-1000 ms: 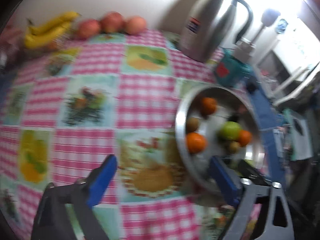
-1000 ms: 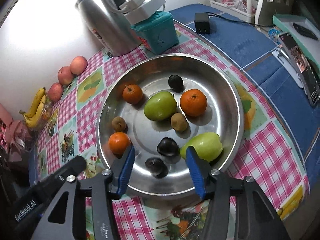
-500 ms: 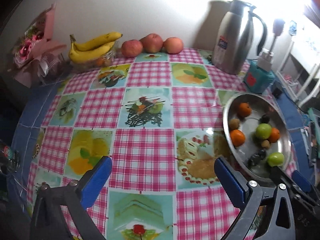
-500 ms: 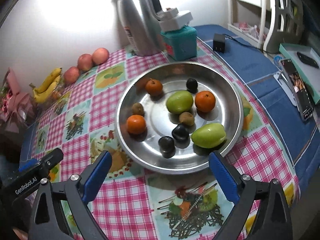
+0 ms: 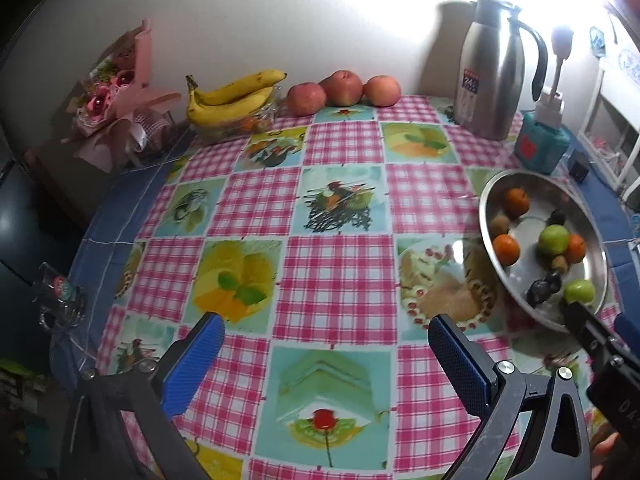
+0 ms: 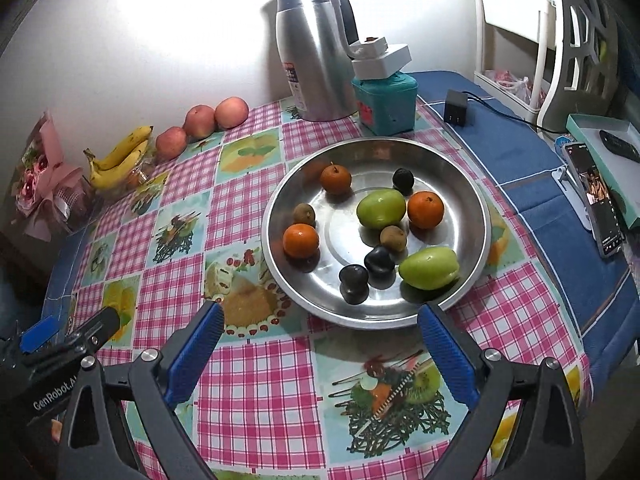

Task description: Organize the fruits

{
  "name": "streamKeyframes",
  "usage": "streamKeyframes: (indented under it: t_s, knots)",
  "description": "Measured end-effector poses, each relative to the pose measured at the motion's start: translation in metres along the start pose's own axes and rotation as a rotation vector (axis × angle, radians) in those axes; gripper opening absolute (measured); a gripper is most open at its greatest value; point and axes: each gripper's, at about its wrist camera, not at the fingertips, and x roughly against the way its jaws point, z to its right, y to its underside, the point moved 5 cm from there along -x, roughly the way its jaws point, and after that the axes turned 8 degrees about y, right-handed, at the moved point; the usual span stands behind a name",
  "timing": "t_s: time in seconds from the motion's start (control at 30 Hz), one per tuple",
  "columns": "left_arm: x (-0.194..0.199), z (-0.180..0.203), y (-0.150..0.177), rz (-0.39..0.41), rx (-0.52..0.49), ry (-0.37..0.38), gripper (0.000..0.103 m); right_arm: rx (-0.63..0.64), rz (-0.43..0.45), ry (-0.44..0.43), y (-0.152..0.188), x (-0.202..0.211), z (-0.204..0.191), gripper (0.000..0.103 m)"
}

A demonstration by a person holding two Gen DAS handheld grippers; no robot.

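A round steel dish holds several small fruits: three oranges, two green fruits, two brown kiwis and three dark plums. My right gripper stands open just in front of the dish's near rim, nothing between its blue pads. My left gripper hangs open over the pink checked cloth, left of the dish, empty. Bananas and three red apples lie along the back wall.
A steel thermos jug and a teal box stand behind the dish. A pink bouquet sits at the back left. A charger, a phone and a white rack are on the right.
Both grippers have pulled back and up from the dish, so more table shows. The right gripper's jaws went from narrow to wide open. The left view swung left, away from the dish.
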Motion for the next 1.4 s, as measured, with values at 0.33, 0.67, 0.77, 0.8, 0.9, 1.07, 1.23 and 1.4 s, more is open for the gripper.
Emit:
streamKeyframes:
  t_s: [0.33, 0.67, 0.77, 0.8, 0.9, 1.07, 1.23, 1.4]
  knots:
    - [-0.001, -0.004, 0.001, -0.019, 0.016, -0.023, 0.103, 0.022, -0.006, 0.005, 0.002, -0.001, -0.003, 0.097]
    - [-0.002, -0.007, 0.001, -0.027, 0.036, -0.017, 0.103, 0.039, -0.014, 0.012, 0.003, -0.004, -0.006, 0.097]
    - [-0.002, -0.008, 0.001, -0.030, 0.038, -0.014, 0.103, 0.042, -0.014, 0.013, 0.003, -0.004, -0.006, 0.097]
    - [-0.003, -0.008, 0.001, -0.031, 0.038, -0.014, 0.103, 0.043, -0.014, 0.014, 0.003, -0.004, -0.006, 0.097]
    - [-0.004, -0.009, 0.001, -0.037, 0.043, -0.025, 0.103, 0.044, -0.015, 0.015, 0.003, -0.004, -0.006, 0.097]
    - [-0.005, -0.013, 0.001, -0.043, 0.062, -0.028, 0.103, 0.044, -0.016, 0.015, 0.003, -0.005, -0.006, 0.097]
    - [-0.006, -0.015, 0.001, -0.047, 0.071, -0.028, 0.103, 0.046, -0.017, 0.016, 0.004, -0.005, -0.007, 0.097]
    - [-0.007, -0.015, 0.001, -0.053, 0.075, -0.022, 0.103, 0.046, -0.018, 0.016, 0.004, -0.005, -0.006, 0.097]
